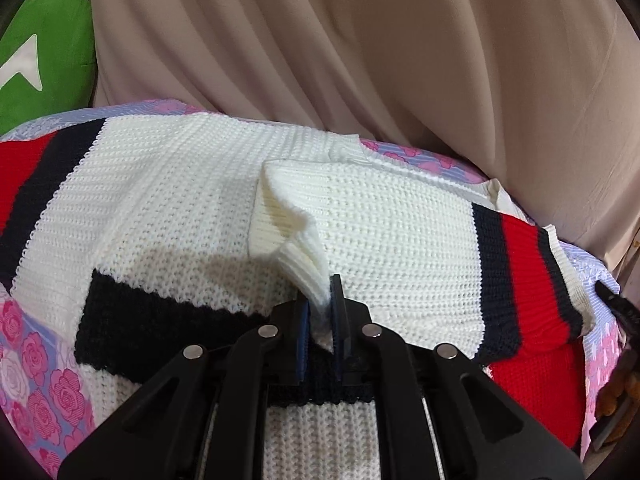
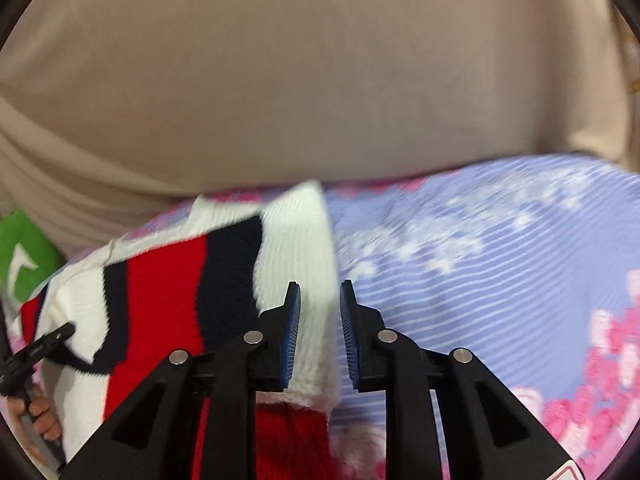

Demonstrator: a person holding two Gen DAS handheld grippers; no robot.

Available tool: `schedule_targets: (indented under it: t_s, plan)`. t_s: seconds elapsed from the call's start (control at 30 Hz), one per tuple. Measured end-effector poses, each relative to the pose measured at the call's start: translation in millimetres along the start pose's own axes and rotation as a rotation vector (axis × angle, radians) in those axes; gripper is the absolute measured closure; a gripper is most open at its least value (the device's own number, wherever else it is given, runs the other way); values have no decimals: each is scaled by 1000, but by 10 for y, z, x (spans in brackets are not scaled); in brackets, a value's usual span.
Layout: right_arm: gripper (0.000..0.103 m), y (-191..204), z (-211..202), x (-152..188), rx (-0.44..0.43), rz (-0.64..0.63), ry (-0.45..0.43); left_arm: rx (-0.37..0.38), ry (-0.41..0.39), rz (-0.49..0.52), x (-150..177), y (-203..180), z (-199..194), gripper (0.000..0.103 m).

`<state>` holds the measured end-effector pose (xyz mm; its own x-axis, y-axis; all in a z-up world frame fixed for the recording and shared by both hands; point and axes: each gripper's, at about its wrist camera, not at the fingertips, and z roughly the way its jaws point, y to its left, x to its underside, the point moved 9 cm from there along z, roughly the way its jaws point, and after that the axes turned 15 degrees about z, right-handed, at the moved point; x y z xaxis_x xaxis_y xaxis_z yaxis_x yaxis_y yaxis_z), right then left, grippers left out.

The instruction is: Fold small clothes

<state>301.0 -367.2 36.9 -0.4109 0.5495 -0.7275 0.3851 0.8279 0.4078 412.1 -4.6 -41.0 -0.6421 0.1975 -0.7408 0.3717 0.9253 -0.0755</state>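
Presently, the knitted sweater (image 1: pixel 192 184), white with red and navy bands, lies spread across a floral bedspread (image 1: pixel 36 364) of pink roses on lilac stripes; whether a bed or a surface lies under the bedspread cannot be told. The left gripper (image 1: pixel 320 312) is clenched on a ribbed white edge of the sweater, and that edge rises in a small peak straight up from between its blue pads, lifted clear of the flat knit around it. The rest of the sweater extends away from the left gripper toward a beige curtain (image 1: pixel 360 48), with a red and navy banded sleeve folded over to the right of the gripper. A green cushion (image 1: pixel 44 52) sits left of the curtain, beyond the far left corner of the sweater. In the right wrist view the right gripper (image 2: pixel 320 312) stands released, its pads apart and pressing on nothing; the white ribbed border of the sweater lies beneath and between them, the banded knit to its left, bare bedspread to its right. This view is blurred.
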Motion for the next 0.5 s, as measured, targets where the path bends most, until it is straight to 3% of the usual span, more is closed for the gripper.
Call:
schedule_targets:
  t_s: [0.07, 0.13, 0.23, 0.33, 0.43, 0.47, 0.5]
  plan:
    - [79, 260, -136, 112, -76, -81, 20, 5, -2, -7, 1, 18, 5, 93]
    - [88, 461, -8, 403, -107, -174, 146, 9, -2, -12, 5, 28, 9, 93]
    - [94, 276, 356, 706, 24, -188, 234, 28, -7, -30, 35, 79, -40, 92]
    - [94, 154, 240, 613, 18, -136, 184, 67, -24, -95, 141, 266, -237, 87]
    - [93, 133, 139, 698, 35, -168, 164, 3, -55, -147, 231, 664, -554, 87]
    - [92, 133, 147, 684, 31, -171, 161, -52, -70, -156, 255, 904, -718, 79]
    - [90, 117, 122, 664, 29, -173, 157, -97, -81, -171, 271, 1112, -844, 62]
